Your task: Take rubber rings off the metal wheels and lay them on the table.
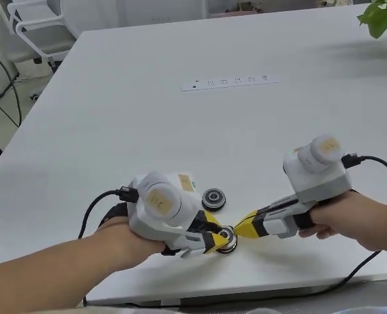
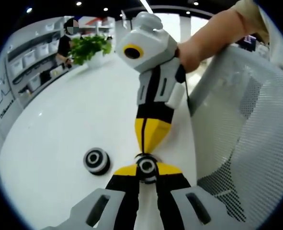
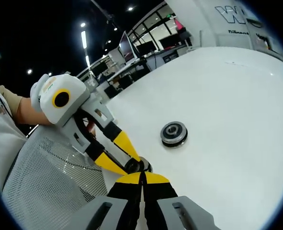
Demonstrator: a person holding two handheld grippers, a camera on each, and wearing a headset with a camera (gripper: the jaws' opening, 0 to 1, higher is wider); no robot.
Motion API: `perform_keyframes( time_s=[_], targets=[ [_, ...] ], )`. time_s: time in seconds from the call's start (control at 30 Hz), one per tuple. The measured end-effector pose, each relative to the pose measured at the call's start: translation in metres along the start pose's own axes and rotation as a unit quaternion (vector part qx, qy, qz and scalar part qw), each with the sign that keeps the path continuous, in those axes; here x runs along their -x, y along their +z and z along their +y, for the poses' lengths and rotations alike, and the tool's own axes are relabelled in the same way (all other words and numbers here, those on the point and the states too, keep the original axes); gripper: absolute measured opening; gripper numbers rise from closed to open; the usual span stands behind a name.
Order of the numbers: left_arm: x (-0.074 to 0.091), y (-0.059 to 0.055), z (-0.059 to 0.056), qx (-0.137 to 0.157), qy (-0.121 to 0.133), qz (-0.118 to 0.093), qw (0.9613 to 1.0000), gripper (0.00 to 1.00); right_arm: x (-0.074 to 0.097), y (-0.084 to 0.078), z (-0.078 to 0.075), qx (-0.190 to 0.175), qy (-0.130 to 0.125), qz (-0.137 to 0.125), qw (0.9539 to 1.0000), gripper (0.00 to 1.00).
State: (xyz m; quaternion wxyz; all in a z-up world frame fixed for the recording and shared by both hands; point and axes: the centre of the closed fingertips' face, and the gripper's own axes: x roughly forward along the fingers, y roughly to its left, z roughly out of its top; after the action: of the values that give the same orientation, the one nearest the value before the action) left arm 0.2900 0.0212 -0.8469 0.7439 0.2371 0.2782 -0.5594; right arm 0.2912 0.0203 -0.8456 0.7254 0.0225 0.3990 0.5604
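Left gripper view: my left tool clamps a metal wheel.
Right tool: jaws closed together at its rim.
Risk: I fear a slipping pull yanks the wheel loose.

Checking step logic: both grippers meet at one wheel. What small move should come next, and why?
Probably pull the right gripper away to peel the ring: the left gripper clamps the wheel, and the right's closed tips sit at its rim.
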Motion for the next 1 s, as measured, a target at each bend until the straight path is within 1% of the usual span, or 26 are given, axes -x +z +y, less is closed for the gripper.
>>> perform_keyframes(
  time_s=[0.23, 0.87, 1.0],
  targets=[
    [-0.0001, -0.0001, -0.0002, 0.001, 0.000, 0.001, 1.0000, 0.12, 0.0000, 0.0002, 0.0040, -0.004, 0.005, -0.001, 1.0000, 0.00],
    [-0.0001, 0.0001, -0.0002, 0.000, -0.001, 0.001, 1.0000, 0.12, -0.0004, 0.0007, 0.0068, -0.002, 0.017, -0.003, 0.9999, 0.00],
    [0.0000, 0.0000, -0.0002, 0.000, -0.001, 0.001, 1.0000, 0.12, -0.0010, 0.0009, 0.0102, -0.001, 0.020, -0.003, 0.9998, 0.00]
  ],
)
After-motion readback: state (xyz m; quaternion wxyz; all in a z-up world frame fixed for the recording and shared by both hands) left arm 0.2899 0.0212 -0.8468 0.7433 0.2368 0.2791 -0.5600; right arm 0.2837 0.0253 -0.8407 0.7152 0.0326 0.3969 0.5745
